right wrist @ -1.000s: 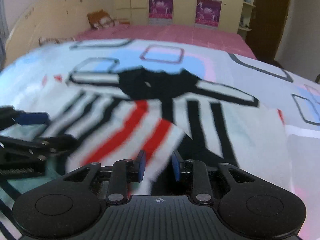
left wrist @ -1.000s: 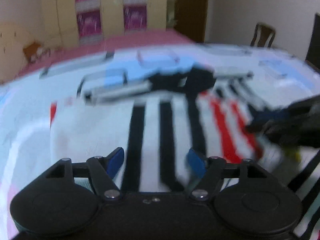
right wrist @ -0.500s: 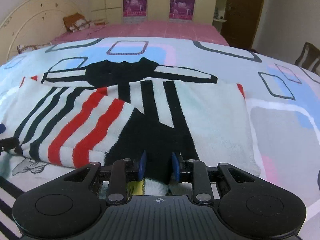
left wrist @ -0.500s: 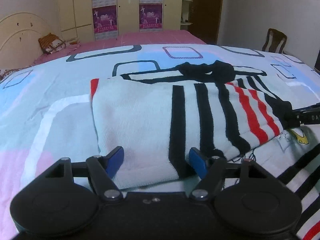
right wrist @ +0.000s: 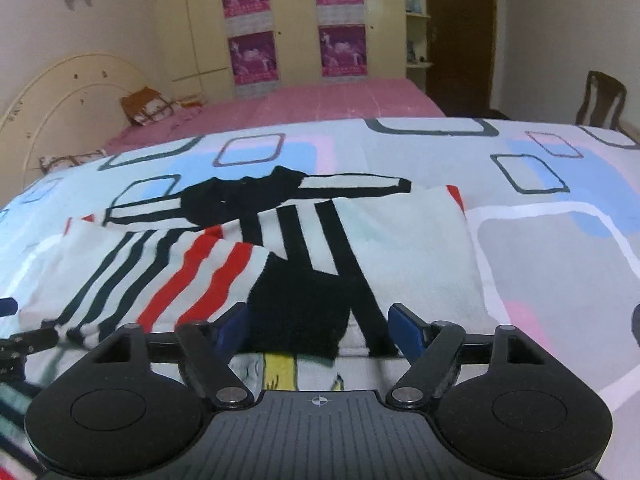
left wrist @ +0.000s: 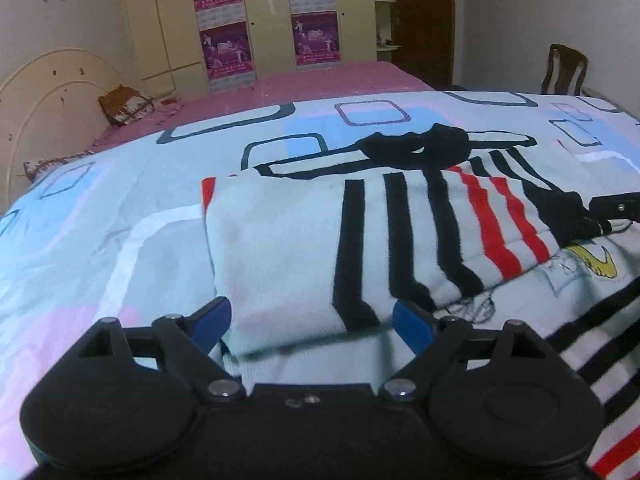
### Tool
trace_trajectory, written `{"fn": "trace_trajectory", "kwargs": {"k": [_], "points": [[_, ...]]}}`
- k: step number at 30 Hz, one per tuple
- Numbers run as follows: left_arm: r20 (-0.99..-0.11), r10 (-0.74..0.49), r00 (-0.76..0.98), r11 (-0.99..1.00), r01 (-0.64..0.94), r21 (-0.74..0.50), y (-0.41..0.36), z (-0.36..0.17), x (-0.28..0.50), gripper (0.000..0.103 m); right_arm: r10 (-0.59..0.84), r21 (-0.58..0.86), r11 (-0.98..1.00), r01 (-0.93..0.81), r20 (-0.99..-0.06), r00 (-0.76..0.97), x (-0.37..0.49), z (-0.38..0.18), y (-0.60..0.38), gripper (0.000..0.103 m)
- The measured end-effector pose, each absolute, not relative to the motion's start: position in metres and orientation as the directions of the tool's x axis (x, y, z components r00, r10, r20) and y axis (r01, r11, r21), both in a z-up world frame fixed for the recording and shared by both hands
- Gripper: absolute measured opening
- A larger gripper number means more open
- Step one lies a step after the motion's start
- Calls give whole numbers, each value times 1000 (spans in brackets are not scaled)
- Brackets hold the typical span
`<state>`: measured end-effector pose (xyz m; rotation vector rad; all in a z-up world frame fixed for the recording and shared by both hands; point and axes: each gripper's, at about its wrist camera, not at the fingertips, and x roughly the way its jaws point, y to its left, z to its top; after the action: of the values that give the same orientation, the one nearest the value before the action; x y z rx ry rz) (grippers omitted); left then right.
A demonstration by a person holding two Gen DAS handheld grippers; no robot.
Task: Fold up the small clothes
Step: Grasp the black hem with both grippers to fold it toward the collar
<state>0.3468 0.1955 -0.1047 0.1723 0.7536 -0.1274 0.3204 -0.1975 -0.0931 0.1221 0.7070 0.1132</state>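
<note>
A white knit sweater (left wrist: 280, 240) with black and red stripes lies folded on the bed, its sleeves laid across the body. My left gripper (left wrist: 312, 322) hovers at the sweater's near folded edge. Its jaws are opening, the edge lies between the blue pads (left wrist: 212, 320), and they do not press it. My right gripper (right wrist: 320, 326) is at the black cuff (right wrist: 304, 308) of the folded sleeve. Its jaws are opening too, and the cuff lies loose between them. A cartoon print with yellow (right wrist: 280, 372) shows under the cuff. The sweater (right wrist: 400, 248) rests flat.
The patterned sheet (left wrist: 100, 240) covers the bed all around the sweater. A pink bed (right wrist: 320, 104) and a wardrobe with posters (right wrist: 296, 40) stand beyond. A wooden chair (left wrist: 564, 68) is at the right, a headboard (left wrist: 52, 92) at the left.
The right jaws have opened and let go of the black cuff. The left jaws stand wider. Both grippers have drawn back a little from the sweater, which now lies still.
</note>
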Motion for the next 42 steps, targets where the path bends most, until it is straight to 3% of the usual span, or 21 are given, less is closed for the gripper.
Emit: {"fn": "trace_trajectory", "kwargs": {"k": [8,10,11,12,13,15,16,18,24,34,38,42], "points": [[-664,-28,748,980,151,129,179,-94,296,84,186,197,977,-78,-620,762,265,-80,-237,75],[-672,-46,740,985,147,95,180,-94,281,63,189,193,978,-84,-623,759,246,-80,-248,75],[-684,-55,728,987,143,73,182,-94,274,33,190,194,977,-86,-625,757,234,-81,-255,74],[-694,-58,718,989,135,57,185,-95,267,24,193,196,977,-87,-628,754,224,-81,-260,64],[-700,-56,712,991,124,47,188,-95,259,27,196,200,976,-87,-635,747,214,-83,-266,56],[-701,-35,712,994,95,46,194,-96,239,28,205,218,973,-80,-644,737,192,-86,-277,56],[-703,-33,710,996,85,40,198,-96,228,35,215,235,969,-77,-648,731,181,-87,-283,56],[-707,-22,707,998,55,23,206,-96,206,96,235,265,962,-73,-659,715,160,-91,-293,56],[-727,-53,684,999,37,-37,221,-105,149,93,278,328,943,-49,-700,658,108,-110,-317,57],[-749,-205,630,962,-10,-272,245,-117,115,86,397,481,876,-40,-672,625,66,-124,-335,56],[-723,-297,624,920,-14,-391,251,-117,117,65,454,541,840,-50,-649,611,65,-127,-331,56],[-695,-377,612,868,-27,-495,251,-126,118,65,526,629,777,-35,-617,586,68,-139,-332,45]]}}
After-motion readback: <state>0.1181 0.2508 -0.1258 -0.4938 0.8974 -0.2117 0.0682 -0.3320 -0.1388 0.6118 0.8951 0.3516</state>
